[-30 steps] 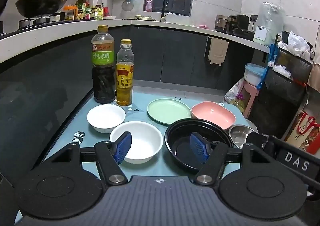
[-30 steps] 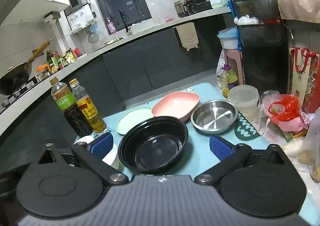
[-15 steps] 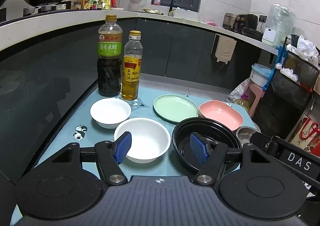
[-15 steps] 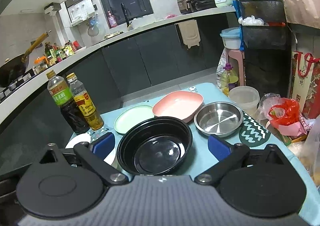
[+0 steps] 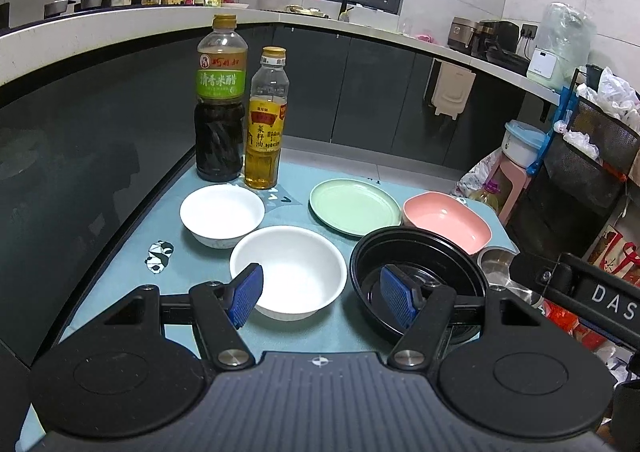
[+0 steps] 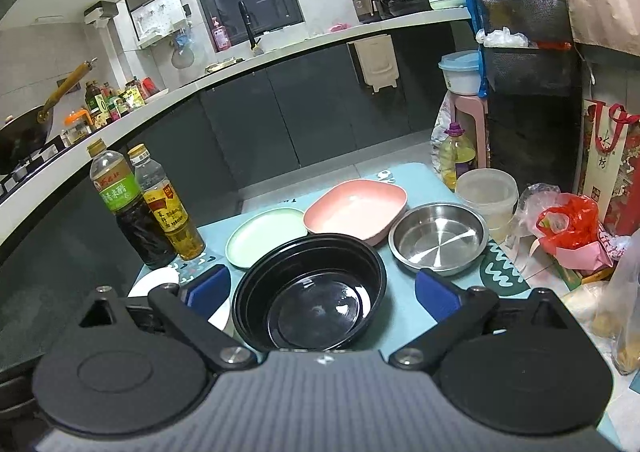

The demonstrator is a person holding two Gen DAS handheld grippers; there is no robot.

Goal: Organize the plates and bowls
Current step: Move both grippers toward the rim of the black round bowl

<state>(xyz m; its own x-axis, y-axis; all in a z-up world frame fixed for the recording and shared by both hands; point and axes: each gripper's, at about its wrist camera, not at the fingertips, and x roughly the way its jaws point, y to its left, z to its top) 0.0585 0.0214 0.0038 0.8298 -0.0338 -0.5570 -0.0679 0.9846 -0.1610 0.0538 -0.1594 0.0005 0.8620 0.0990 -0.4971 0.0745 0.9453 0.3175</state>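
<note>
We see the black bowl (image 6: 310, 292) on the desk (image 6: 404, 308) just ahead of our right claw (image 6: 322, 286), between its spread fingers. Our left claw (image 5: 320, 294) is spread too, with the big white bowl (image 5: 288, 272) before it. Beyond lie the green plate (image 5: 354, 206) and pink bowl (image 5: 446, 220).

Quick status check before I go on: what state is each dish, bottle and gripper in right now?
left gripper: open, holding nothing
right gripper: open, holding nothing
black bowl: upright, empty
large white bowl: upright, empty
small white bowl: upright, empty
green plate: flat, empty
pink dish: upright, empty
steel dish: upright, empty
dark vinegar bottle: upright, capped
oil bottle: upright, capped
</note>
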